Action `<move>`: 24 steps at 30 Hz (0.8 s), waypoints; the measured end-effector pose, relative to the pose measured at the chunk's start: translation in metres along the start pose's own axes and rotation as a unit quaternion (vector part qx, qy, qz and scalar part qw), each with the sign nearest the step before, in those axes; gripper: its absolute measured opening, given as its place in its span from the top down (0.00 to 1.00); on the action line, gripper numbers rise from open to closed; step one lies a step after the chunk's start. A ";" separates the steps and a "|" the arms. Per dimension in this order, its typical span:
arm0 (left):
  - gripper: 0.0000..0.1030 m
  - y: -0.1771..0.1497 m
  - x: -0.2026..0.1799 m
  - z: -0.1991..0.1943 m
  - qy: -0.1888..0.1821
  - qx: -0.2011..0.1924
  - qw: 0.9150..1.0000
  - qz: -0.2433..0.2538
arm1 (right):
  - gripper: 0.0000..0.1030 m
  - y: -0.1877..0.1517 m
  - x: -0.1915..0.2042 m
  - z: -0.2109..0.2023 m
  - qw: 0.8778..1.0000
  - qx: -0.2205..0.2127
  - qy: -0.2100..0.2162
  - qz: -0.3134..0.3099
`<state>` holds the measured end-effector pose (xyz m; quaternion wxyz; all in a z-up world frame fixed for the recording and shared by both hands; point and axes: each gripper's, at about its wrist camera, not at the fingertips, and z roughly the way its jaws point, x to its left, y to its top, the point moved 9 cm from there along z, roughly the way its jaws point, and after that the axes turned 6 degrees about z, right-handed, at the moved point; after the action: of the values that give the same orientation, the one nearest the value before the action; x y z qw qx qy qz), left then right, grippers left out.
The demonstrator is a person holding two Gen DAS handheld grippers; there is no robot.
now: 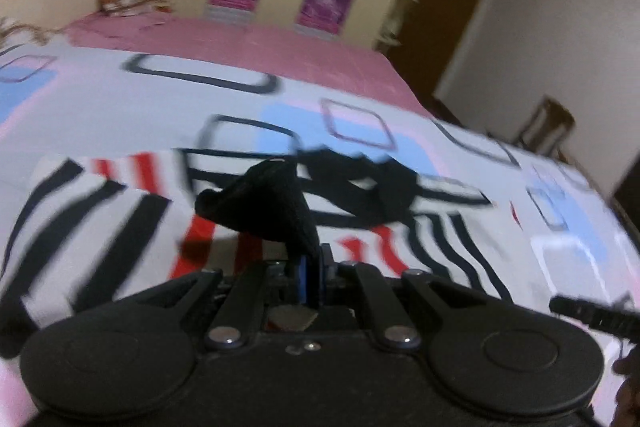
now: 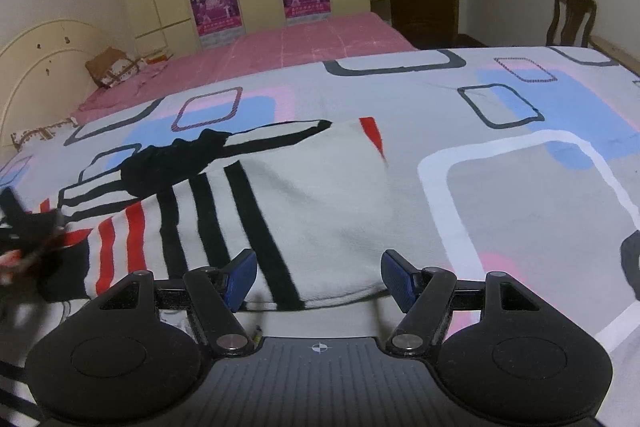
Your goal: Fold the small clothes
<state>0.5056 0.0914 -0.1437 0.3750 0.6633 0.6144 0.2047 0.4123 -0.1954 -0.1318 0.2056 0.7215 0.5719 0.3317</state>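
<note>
Pinching a black cloth (image 1: 276,207) in my tightly closed left gripper (image 1: 310,275), I carry it over the striped garment (image 2: 304,211) on the bed (image 2: 540,227), which lies just ahead of my empty, wide-open right gripper (image 2: 318,279), stretching leftward.

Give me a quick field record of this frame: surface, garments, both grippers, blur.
surface: bed with patterned sheet, pink bed behind
striped cloth: white cloth with black and red stripes, lying on the sheet
black garment: one piece pinched and lifted, another lying on the striped cloth
left gripper: shut on the black garment
right gripper: open, nothing between the pads, above the near edge of the striped cloth
blur: left wrist view smeared, right wrist view sharp
</note>
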 end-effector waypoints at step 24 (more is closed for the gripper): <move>0.42 -0.021 -0.095 0.012 -0.028 -0.006 0.997 0.067 | 0.34 0.007 -0.041 -0.025 0.999 0.007 0.033 0.026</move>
<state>0.4853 -0.0042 -0.1494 0.3817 0.7064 0.5562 0.2144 0.3943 -0.2390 -0.1194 0.1730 0.7264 0.5618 0.3560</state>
